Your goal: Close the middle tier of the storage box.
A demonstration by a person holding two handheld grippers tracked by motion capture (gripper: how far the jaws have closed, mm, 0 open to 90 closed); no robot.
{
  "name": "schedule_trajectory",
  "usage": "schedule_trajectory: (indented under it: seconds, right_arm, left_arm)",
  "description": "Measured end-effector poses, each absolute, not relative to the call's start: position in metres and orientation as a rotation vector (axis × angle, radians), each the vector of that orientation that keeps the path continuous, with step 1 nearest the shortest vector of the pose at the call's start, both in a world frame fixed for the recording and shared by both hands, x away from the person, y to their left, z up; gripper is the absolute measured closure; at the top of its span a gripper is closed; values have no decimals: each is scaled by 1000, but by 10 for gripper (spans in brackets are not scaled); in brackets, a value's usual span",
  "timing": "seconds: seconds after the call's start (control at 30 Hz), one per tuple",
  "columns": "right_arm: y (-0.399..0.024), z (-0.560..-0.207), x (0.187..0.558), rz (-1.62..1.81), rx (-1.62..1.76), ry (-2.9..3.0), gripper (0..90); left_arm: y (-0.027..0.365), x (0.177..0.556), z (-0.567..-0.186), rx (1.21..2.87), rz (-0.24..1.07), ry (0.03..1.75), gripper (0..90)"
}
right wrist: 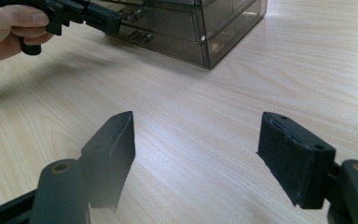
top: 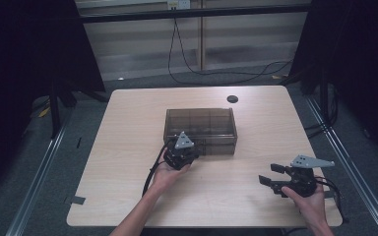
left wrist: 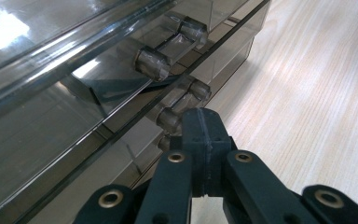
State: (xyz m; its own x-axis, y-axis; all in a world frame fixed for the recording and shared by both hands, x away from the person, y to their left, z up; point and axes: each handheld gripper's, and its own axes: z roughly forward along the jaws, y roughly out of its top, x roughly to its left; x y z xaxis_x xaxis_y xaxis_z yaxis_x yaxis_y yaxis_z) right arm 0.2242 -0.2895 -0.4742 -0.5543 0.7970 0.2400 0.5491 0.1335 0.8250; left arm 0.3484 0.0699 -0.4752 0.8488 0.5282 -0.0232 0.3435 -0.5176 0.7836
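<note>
A smoky see-through drawer box [top: 200, 129] stands in the middle of the wooden table [top: 128, 147]. My left gripper [top: 183, 150] is at the box's front face with its jaws pressed together and nothing between them. In the left gripper view the tip of the left gripper [left wrist: 203, 122] sits right by the lower clear drawer handle [left wrist: 182, 100], under the upper handle [left wrist: 170, 49]; I cannot tell if it touches. My right gripper [top: 270, 175] rests near the table's front right, open. The right gripper view has the right gripper [right wrist: 196, 154] over bare wood, with the box [right wrist: 205, 32] and the left gripper [right wrist: 88, 14] beyond.
A black round grommet [top: 232, 99] sits near the table's far edge. Black cables [top: 216, 73] trail on the floor behind the table. Metal rails run along both sides, and a strip of tape [top: 76, 200] marks the front left corner.
</note>
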Motion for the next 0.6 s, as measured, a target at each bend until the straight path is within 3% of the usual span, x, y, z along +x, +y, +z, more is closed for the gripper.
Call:
schedule_trajectory:
  seconds: [0.6]
  right_arm:
    - [-289, -475, 225, 1387, 1323, 2163, 274]
  left_arm:
    - [68, 354, -477, 2143, 268, 646, 900]
